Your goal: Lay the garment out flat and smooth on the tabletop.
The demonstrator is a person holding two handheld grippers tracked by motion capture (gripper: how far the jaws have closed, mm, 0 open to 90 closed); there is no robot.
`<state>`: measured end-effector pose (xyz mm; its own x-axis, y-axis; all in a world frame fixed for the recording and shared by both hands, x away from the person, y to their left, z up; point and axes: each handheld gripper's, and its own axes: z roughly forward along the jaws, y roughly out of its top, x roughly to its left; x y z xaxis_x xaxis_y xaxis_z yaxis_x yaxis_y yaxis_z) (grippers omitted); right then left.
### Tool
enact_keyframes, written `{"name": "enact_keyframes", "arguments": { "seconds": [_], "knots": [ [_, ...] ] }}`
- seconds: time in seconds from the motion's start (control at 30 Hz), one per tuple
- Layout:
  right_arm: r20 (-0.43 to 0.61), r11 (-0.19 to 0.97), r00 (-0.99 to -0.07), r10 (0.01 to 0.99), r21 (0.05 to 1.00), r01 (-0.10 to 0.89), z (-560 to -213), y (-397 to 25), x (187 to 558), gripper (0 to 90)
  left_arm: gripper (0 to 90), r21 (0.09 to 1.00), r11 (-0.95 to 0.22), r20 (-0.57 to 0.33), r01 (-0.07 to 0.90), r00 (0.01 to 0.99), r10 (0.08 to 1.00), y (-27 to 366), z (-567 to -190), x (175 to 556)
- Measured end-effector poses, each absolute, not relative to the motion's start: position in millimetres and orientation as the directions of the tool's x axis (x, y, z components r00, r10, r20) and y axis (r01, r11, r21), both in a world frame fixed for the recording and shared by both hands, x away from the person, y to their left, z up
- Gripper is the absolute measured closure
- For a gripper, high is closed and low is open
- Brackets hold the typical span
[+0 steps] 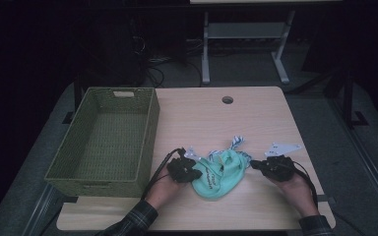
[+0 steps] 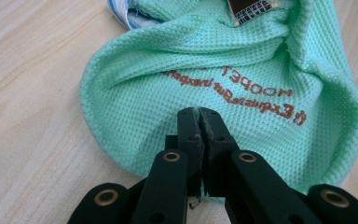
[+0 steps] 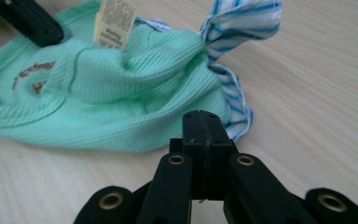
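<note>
The brown lettering on the mint cloth is upside down and too broken to read. The label print is blurred — its top is cut off. Whether the left gripper pinches fabric — cannot tell; its closed fingers hide the contact.

Matt waffle-knit cloth garment on smooth pale wood table.

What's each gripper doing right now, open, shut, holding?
Left gripper: shut, pinching the mint-green cloth.
Right gripper: jaws together at the cloth's edge; whether fabric is caught cannot be told.
</note>
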<state>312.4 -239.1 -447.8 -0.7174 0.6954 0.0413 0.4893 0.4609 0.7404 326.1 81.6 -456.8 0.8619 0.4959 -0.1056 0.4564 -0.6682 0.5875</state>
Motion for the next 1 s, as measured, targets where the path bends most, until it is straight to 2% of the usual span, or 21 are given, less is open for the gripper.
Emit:
{"name": "enact_keyframes", "arguments": {
  "seconds": [0.43,0.73,1.0],
  "knots": [
    [0.066,0.474,-0.716,0.695,0.707,0.525,-458,-227,348,89.9,87.3,0.584,-0.668,-0.111,0.461,0.86,0.498,82,-457,326],
    [0.081,0.489,-0.716,0.693,0.677,0.55,-469,-223,354,89.9,87.3,0.584,-0.668,-0.111,0.462,0.86,0.498,82,-457,326],
    [0.04,0.489,-0.686,0.726,0.671,0.557,-468,-227,359,90.0,87.3,0.587,-0.665,-0.109,0.462,0.859,0.5,81,-457,326]
  ]
}}
